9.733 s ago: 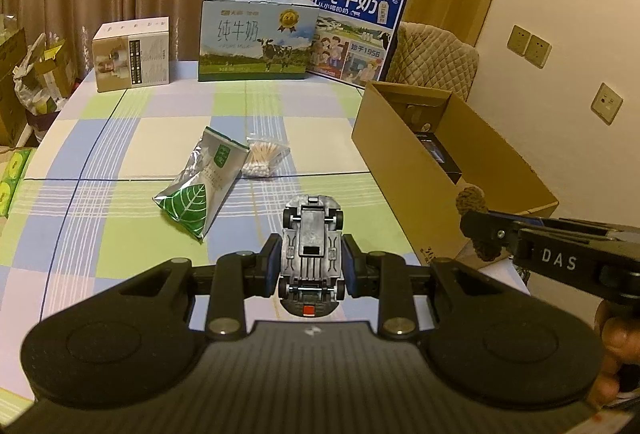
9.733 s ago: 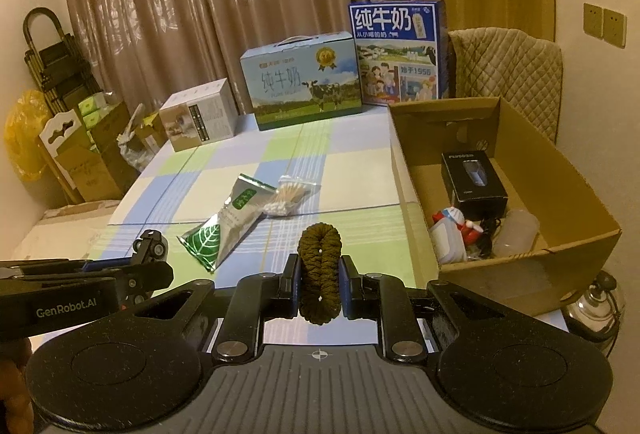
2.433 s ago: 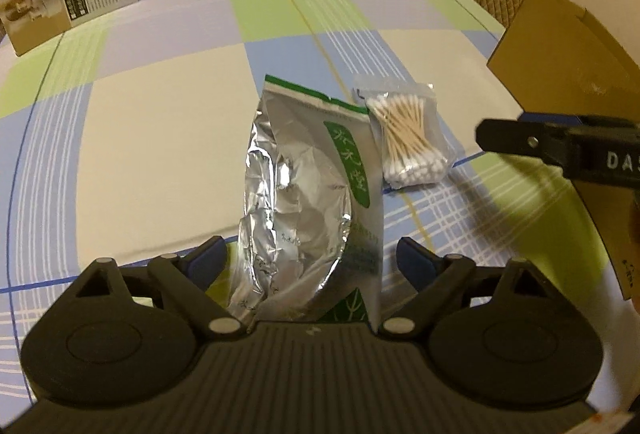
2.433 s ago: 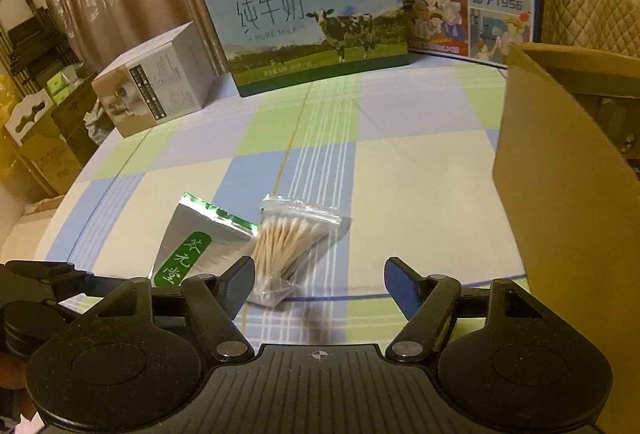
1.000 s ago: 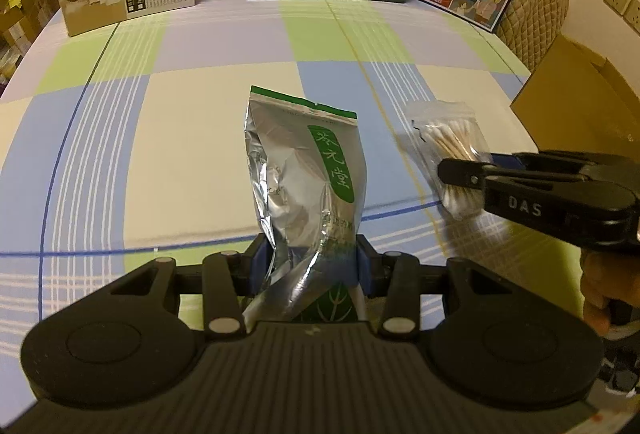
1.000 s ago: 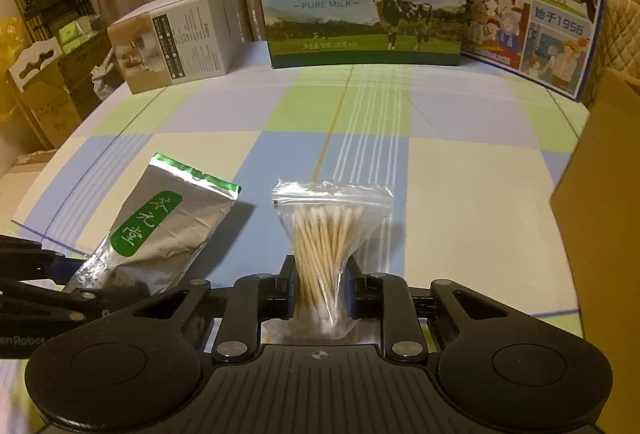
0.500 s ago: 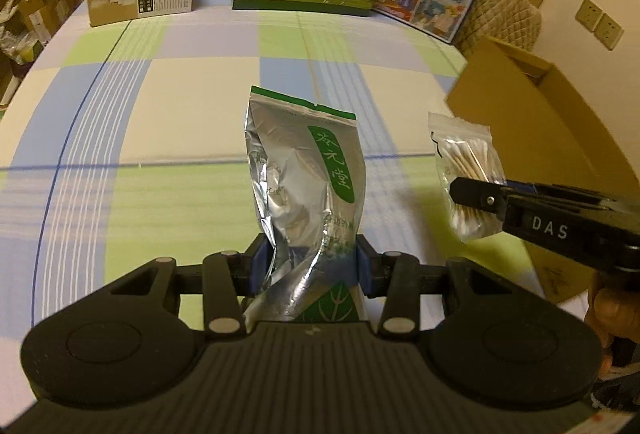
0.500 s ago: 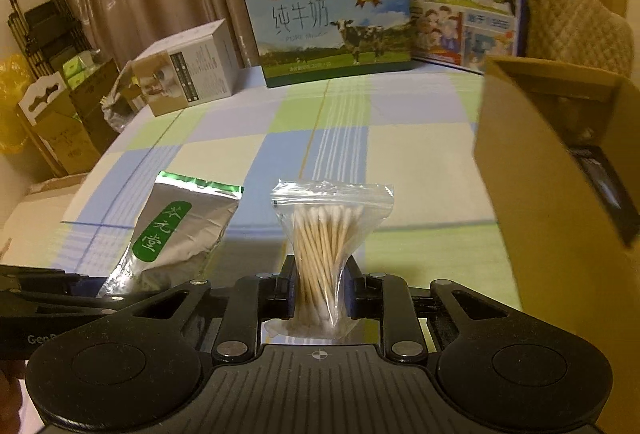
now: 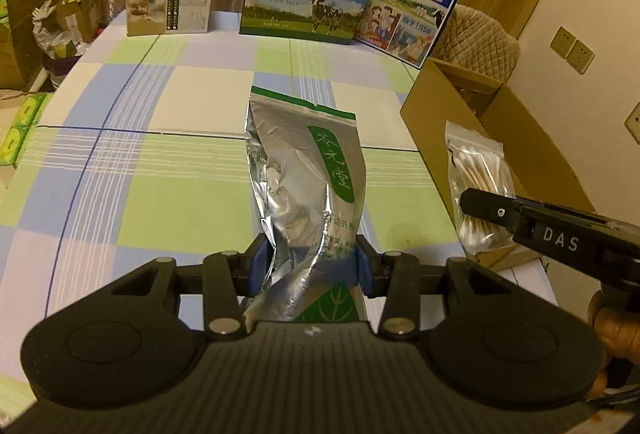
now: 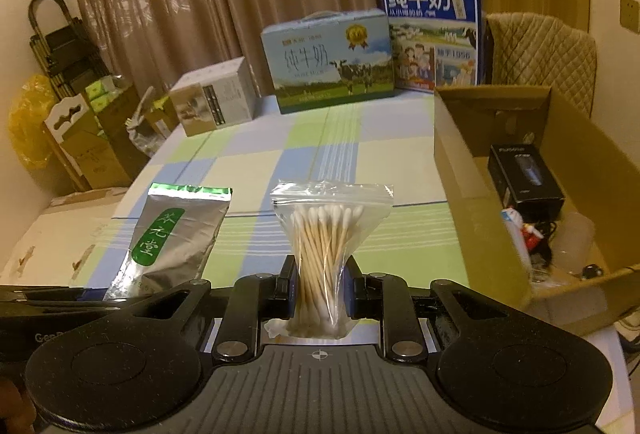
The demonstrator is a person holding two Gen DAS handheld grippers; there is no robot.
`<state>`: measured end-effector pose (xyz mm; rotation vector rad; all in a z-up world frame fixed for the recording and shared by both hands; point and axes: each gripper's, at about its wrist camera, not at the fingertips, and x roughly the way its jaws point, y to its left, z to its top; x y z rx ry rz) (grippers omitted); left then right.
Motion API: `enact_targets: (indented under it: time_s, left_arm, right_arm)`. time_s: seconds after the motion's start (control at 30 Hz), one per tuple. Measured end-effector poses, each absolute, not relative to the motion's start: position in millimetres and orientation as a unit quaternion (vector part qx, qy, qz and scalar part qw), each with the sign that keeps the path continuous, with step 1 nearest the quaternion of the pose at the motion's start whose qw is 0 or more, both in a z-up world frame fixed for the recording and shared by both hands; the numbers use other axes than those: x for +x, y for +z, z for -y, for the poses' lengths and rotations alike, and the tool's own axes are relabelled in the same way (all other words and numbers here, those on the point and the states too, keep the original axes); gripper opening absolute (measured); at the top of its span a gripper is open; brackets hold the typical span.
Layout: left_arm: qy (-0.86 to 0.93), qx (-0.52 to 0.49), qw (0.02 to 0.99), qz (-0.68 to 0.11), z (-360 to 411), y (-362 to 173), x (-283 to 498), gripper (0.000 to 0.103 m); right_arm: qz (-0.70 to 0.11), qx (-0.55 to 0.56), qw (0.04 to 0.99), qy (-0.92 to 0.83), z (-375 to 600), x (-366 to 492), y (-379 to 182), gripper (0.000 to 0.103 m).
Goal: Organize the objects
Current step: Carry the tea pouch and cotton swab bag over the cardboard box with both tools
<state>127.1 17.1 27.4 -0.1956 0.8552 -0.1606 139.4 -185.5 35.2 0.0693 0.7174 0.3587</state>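
Note:
My left gripper (image 9: 309,266) is shut on a silver foil pouch with a green label (image 9: 308,174), held up off the checked tablecloth (image 9: 160,178). My right gripper (image 10: 320,292) is shut on a clear zip bag of cotton swabs (image 10: 326,234), also lifted clear of the cloth. In the left wrist view the swab bag (image 9: 478,174) hangs at the right in front of the open cardboard box (image 9: 516,138). In the right wrist view the pouch (image 10: 172,234) shows at the left and the box (image 10: 472,194) at the right, holding a black carton (image 10: 524,174) and small items.
Two milk cartons (image 9: 304,10) (image 9: 412,2) and a small white box (image 9: 168,6) stand along the table's far edge. A quilted chair back (image 9: 480,42) is behind the cardboard box. Boxes and bags (image 10: 80,138) crowd the floor at the left.
Both grippers have risen and pulled back from the table with the pouch and the swab bag in them. The cardboard box has come into view on the right, its inside now showing.

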Motion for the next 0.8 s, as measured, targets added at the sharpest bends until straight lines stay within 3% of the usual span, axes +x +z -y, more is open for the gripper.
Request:
enact_targets:
  time_s: [0.8]
  left_arm:
    - [-0.093,-0.094,0.912,-0.389,9.6,58.4,77.9,0.038]
  right_arm:
    - [-0.325,0.028,0.930,0.168,219.2,92.6,62.1,0.019]
